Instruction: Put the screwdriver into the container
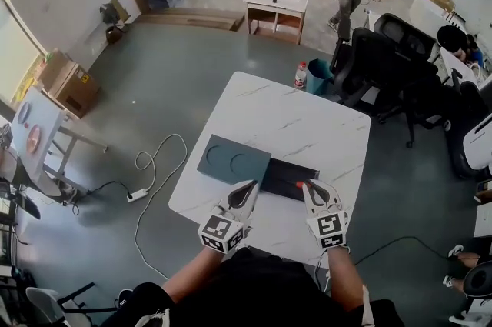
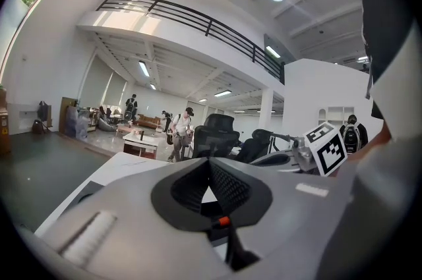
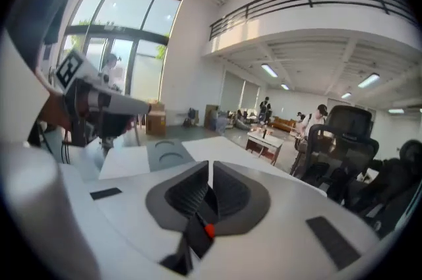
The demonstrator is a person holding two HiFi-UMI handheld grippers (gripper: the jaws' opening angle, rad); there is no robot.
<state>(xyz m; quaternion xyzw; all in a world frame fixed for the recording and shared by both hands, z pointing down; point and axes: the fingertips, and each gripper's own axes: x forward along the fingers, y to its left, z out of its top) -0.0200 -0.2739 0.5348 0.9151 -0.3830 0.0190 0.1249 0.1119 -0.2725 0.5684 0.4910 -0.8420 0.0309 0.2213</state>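
- Nearest us, the right tool point(image 1: 310, 187) has its jaws drawn almost together, with only a thin slit between the pads. Its own view shows nothing in that slit. The head view puts the red end of the screwdriver point(image 1: 305, 183) right at the tips, so we judge it pinched there.
- The left tool point(image 1: 252, 185) is pressed together at the tips and holds nothing. It hangs by the near edge of the container point(image 1: 280, 173), close to where the grey panel point(image 1: 234, 158) meets it.
- The screwdriver sits at the container's near right corner. We cannot tell whether it rests on the floor of the container or is just above it.
- We take the step in hand to be settling the screwdriver inside. We would hold the pinch firm, since a thin shaft may swivel between the pads.
- We would carry it toward the middle of the container, away from the rim, with the shaft level.
- We would lower it until it lies flat, and only then spread the jaws, drawing the tool straight back so it does not drag the screwdriver out.
- The left tool is well placed to steady the near edge if the container slides on the surface point(image 1: 307, 125).
- The container is black and shallow. Its inside is too dark for us to make out anything besides the red end.
- The grey panel lies just left of it, touching or nearly so. Its two round hollows look bare.
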